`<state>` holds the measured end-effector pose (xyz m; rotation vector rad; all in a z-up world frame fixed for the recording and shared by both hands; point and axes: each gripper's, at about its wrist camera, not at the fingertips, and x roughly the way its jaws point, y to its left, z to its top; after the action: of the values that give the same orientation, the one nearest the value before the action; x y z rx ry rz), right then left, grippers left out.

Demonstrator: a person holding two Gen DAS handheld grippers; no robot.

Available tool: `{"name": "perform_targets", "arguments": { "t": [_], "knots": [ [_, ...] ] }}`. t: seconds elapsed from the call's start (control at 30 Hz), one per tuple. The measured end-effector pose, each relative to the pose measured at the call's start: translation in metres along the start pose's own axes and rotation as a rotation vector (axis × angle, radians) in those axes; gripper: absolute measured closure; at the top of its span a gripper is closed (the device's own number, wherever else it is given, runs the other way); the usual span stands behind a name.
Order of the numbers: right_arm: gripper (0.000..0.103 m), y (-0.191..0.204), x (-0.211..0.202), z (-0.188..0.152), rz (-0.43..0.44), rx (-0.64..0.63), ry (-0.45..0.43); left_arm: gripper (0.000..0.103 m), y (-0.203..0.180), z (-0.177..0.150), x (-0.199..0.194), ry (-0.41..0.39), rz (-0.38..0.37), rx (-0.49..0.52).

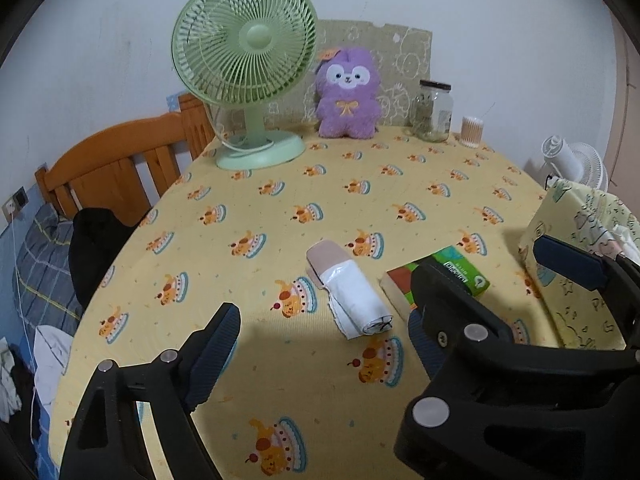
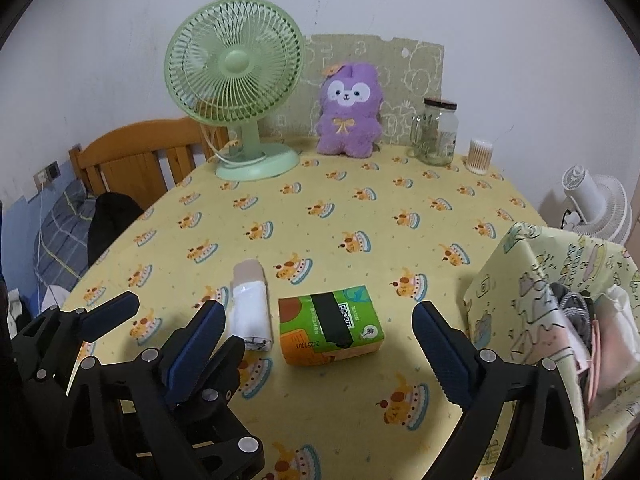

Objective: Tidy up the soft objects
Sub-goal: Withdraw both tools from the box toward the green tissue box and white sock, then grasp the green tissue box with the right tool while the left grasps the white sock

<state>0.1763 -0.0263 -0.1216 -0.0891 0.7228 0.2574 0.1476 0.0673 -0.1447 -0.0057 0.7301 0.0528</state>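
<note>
Tissue pack (image 2: 331,326) sits between my spread right tool (image 2: 316,342); I should straddle its short sides and squeeze gently. Left tool (image 1: 320,354), spread too, fronts the rolled cloth (image 1: 352,294).

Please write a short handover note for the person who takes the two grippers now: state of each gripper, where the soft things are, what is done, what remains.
Left gripper: open, holding nothing, hovering just short of the rolled white cloth.
Right gripper: open, holding nothing, lined up on the green tissue pack.
The roll and the tissue pack lie side by side on the yellow tablecloth, apart from each other.
The patterned fabric bin stands at the right edge and already holds some cloth items.
The purple plush sits upright at the back, beside the green fan.
Left to do, probably: put the roll and the tissue pack into the bin.
</note>
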Motion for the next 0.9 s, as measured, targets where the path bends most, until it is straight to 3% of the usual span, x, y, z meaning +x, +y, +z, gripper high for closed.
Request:
{"name": "perform_targets", "arguments": {
  "t": [0.6, 0.77, 0.9],
  "knots": [
    [0.012, -0.009, 0.054, -0.009, 0.013, 0.026, 0.145, 0.019, -0.007, -0.007, 0.042, 0.139, -0.019, 0.001],
    [0.026, -0.012, 0.067, -0.011, 0.029, 0.045, 0.206, 0.019, -0.007, -0.008, 0.046, 0.163, -0.027, 0.000],
    [0.029, -0.012, 0.067, -0.011, 0.039, 0.050, 0.211, 0.019, -0.006, -0.008, 0.046, 0.164, -0.028, 0.000]
  ]
}}
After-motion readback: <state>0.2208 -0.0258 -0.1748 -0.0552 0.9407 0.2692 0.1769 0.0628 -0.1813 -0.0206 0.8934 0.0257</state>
